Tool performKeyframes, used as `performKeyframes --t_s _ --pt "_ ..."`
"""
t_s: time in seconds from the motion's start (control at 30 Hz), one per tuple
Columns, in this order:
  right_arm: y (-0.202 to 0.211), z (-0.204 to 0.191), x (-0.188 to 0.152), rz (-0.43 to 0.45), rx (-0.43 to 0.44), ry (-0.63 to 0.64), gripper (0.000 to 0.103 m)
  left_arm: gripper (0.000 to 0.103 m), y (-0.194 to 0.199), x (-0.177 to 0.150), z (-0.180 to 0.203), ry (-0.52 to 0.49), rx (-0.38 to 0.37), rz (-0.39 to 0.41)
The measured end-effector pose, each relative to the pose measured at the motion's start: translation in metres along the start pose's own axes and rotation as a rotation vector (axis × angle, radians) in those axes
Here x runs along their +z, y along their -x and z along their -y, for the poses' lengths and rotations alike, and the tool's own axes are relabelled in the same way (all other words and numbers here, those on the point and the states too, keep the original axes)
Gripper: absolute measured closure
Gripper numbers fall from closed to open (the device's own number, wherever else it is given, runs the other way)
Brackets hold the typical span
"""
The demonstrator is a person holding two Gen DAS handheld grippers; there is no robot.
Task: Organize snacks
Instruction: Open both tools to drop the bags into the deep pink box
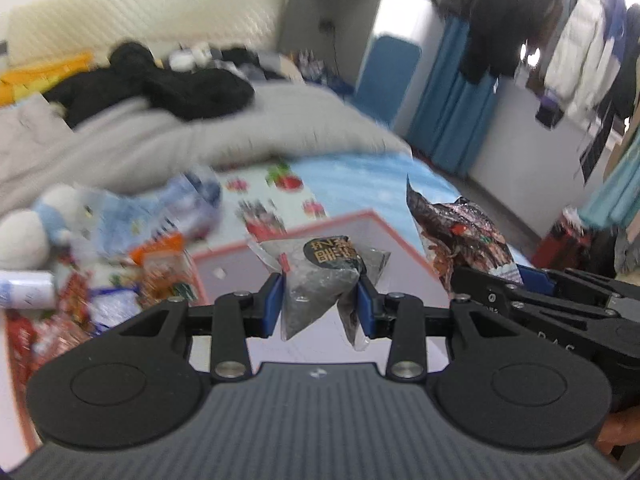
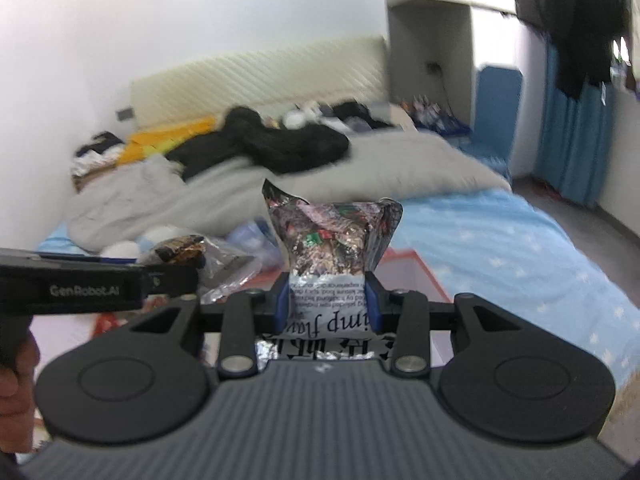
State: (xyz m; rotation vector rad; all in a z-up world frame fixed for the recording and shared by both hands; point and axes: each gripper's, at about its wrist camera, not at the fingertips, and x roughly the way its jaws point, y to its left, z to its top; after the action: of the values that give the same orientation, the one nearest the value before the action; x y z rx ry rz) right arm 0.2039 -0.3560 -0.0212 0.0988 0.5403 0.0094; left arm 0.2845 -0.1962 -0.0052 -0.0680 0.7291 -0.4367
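My left gripper [image 1: 320, 300] is shut on a clear grey snack bag with a black round label [image 1: 320, 276], held above a white box with a pink rim [image 1: 360, 216]. My right gripper [image 2: 328, 300] is shut on a crinkled silver and dark shrimp-flavour snack bag [image 2: 332, 248], which stands up between the blue pads. That bag also shows in the left wrist view [image 1: 460, 236], to the right of my left gripper. The left gripper's bag also shows in the right wrist view [image 2: 208, 256], at the left.
A heap of loose snack packets [image 1: 120, 276] lies left of the box on the blue bedsheet [image 2: 500, 240]. A white plush toy [image 1: 36, 224], a grey duvet [image 1: 200, 132] and black clothes [image 1: 160, 84] lie further back. Hanging clothes [image 1: 580, 48] are at the right.
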Motion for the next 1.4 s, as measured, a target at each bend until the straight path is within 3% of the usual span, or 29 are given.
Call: performKeyframes --t_s 0.17,0.4,0.6,0.7,0.87,1.4 --pt "-0.040 0.027 -0.029 -0.109 -0.035 -0.041 0.063 0.059 -0.066 -0.020 -0.001 0.007 -0.005 -0.123" --pt "-0.080 0.052 -0.069 -0.226 -0.046 -0.083 0.063 0.059 -0.125 -0.055 -0.006 -0.007 0.005 -0.264" --pt "-0.098 0.049 -0.085 -0.253 -0.072 -0.023 0.062 0.058 -0.143 -0.066 -0.011 -0.012 0.011 -0.295" --pt "-0.103 0.050 -0.086 -0.269 -0.059 -0.043 0.060 0.051 -0.146 -0.064 -0.014 0.001 0.002 -0.299" --pt "-0.094 0.049 -0.082 -0.256 -0.075 -0.058 0.048 0.042 -0.118 -0.052 -0.012 0.006 -0.005 -0.222" --pt "0.015 0.005 -0.058 -0.039 -0.033 -0.085 0.048 0.042 0.030 -0.046 -0.004 -0.022 -0.008 0.011"
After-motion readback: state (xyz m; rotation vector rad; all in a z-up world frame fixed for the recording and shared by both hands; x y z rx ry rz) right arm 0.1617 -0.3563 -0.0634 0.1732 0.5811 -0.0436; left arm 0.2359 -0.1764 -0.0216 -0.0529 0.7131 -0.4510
